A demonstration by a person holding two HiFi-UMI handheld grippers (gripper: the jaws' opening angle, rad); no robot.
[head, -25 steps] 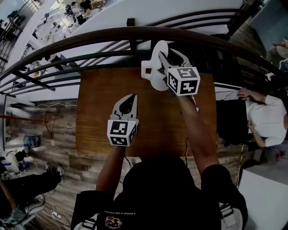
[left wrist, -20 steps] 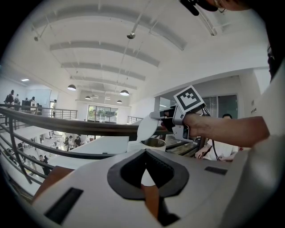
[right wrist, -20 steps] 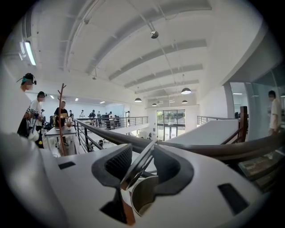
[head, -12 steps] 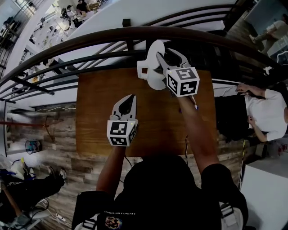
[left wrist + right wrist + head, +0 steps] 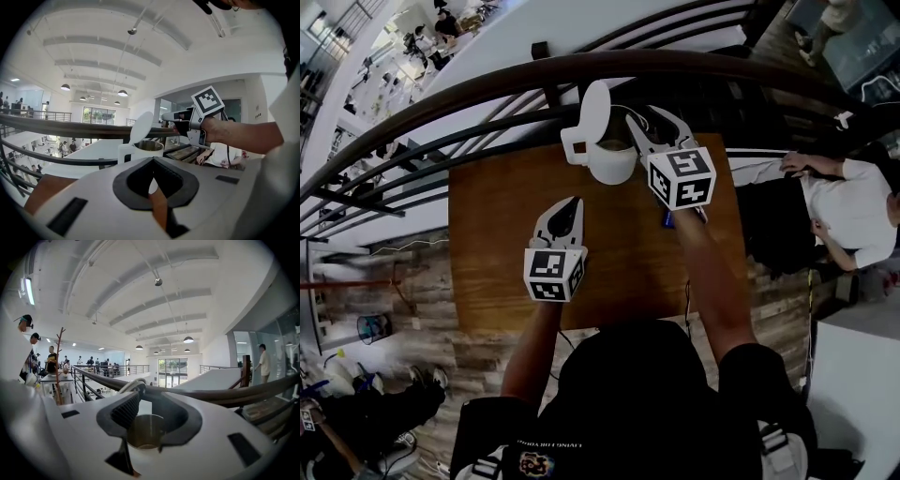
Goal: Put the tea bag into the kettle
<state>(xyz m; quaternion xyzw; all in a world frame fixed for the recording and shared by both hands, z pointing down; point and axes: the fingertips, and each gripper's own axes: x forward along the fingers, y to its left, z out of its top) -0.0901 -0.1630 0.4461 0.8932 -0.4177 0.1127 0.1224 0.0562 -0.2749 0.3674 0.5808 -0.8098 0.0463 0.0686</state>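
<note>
White plastic kettle (image 5: 612, 169), lid open. Right gripper (image 5: 645, 122), jaws apart and empty, has slid right of its mouth; tea bag unseen, probably inside. Left gripper (image 5: 570, 206), jaws pressed together, idles before the kettle.

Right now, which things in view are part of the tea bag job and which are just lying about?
Job: kettle, lid open; right gripper at its mouth; left gripper; table; tea bag: not visible.
Not the job: railing; person in white shirt; small blue thing under the right wrist, unidentifiable.
</note>
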